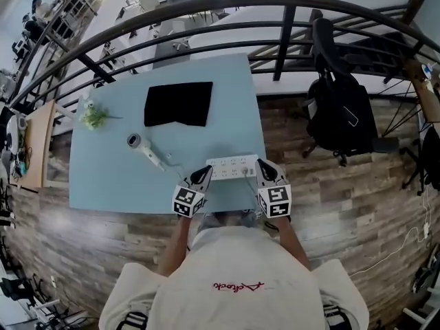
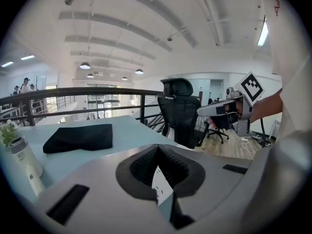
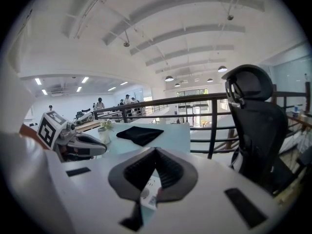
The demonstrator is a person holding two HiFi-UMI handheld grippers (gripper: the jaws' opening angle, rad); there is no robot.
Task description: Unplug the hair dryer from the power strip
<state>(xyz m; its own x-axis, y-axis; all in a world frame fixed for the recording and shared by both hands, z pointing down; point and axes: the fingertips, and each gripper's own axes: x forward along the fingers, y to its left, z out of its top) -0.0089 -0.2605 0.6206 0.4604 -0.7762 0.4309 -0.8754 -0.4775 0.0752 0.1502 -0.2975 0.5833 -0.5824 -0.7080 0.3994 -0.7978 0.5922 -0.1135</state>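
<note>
A white power strip (image 1: 232,167) lies at the near edge of the light blue table (image 1: 110,184). A plug with a thin cord sits in it near its right end. The white and grey hair dryer (image 1: 144,148) lies to its left, also seen at the left edge of the left gripper view as the dryer (image 2: 24,162). My left gripper (image 1: 204,173) is shut and empty just off the strip's left end. My right gripper (image 1: 264,166) is shut and empty at the strip's right end. In each gripper view the strip (image 2: 162,183) (image 3: 150,191) shows below the shut jaws.
A folded black cloth (image 1: 179,104) lies at the table's far middle and a small plant (image 1: 93,115) at the far left. A black office chair (image 1: 340,108) stands right of the table. A metal railing (image 1: 289,33) runs behind it.
</note>
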